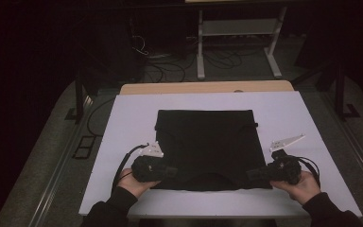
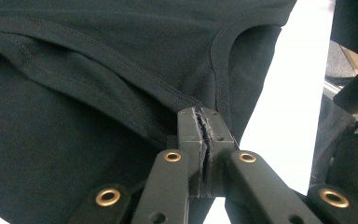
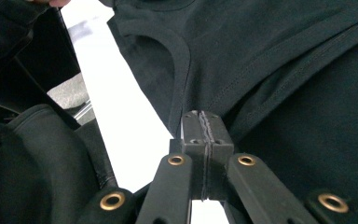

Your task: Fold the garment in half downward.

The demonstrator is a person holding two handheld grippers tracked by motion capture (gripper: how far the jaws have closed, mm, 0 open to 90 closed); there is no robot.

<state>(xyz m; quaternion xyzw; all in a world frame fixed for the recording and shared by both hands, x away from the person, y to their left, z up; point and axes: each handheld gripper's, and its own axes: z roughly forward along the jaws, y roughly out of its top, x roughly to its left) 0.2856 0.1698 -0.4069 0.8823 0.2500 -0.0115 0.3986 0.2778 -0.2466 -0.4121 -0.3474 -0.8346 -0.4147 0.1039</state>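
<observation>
You have the black garment [image 1: 207,146] pinched at its two near corners, on either side of the neckline [image 1: 213,178] that curves along the edge closest to you. Take that neckline as your reference. To its left, the left gripper [image 1: 169,171] has its fingers [image 2: 189,133] pressed fully together on the fabric where the shoulder seam meets the collar band; to its right, the right gripper [image 1: 253,174] has its fingers [image 3: 193,130] shut the same way on the matching shoulder. Both bites look shallow, right at the seam, so keep your squeeze steady and don't let the cloth creep out.

The step in hand looks like a fold or a lift from the shoulders. Raise both hands together and level, so the neckline stays straight between them and neither side drags.

Beyond the neckline the body of the garment lies flat and squared on the white bench [image 1: 132,118], its far hem [image 1: 205,111] well short of the bench's back edge. If you are folding, carry the shoulders towards that hem and set them down evenly before you release.
</observation>
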